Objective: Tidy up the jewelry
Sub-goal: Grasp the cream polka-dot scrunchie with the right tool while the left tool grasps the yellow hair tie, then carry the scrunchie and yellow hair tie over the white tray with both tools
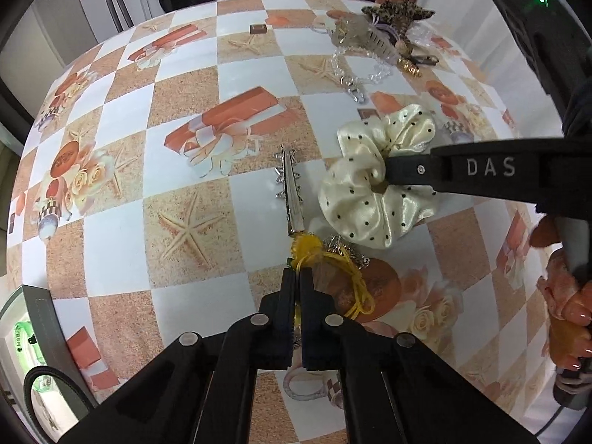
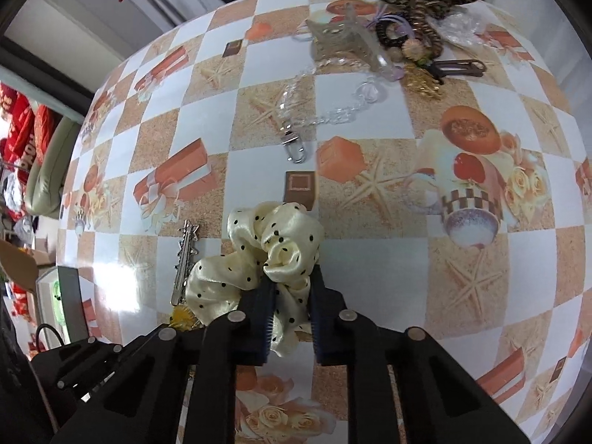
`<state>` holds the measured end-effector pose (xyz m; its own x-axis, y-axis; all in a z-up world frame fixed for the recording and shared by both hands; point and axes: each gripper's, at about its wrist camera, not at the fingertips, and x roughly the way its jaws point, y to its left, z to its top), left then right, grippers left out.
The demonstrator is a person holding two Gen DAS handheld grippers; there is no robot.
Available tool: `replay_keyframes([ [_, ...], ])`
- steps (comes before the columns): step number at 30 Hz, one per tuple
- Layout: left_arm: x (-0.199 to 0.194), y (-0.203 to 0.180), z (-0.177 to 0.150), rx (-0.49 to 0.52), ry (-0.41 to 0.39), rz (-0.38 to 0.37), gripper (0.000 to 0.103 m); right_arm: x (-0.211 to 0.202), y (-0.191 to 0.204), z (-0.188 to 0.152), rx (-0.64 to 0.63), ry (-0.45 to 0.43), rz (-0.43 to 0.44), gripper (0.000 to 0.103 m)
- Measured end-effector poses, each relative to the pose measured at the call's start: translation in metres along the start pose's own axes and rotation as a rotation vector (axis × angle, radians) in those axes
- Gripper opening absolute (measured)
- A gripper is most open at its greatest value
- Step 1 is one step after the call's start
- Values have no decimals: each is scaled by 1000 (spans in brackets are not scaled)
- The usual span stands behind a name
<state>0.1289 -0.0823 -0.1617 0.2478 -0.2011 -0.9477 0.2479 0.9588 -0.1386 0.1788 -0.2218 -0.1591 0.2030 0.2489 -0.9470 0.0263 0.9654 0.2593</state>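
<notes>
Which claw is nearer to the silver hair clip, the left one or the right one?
Left. The left claw is at the yellow end of the silver hair clip, in line with it. The right claw holds the cream dotted scrunchie, beside the clip.

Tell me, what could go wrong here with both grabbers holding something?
The right gripper pinches only one fold of the cream scrunchie, so the slippery satin might slide out. The left gripper is closed on a yellow elastic lying against the silver hair clip and the scrunchie; pulling it could drag or snag them.
</notes>
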Motion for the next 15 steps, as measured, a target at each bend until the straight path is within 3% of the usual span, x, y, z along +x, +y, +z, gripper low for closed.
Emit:
replay_keyframes([
  [15, -54, 18, -3, -63, -110, -54, 6, -44, -33, -16, 131, -70, 55, 12],
])
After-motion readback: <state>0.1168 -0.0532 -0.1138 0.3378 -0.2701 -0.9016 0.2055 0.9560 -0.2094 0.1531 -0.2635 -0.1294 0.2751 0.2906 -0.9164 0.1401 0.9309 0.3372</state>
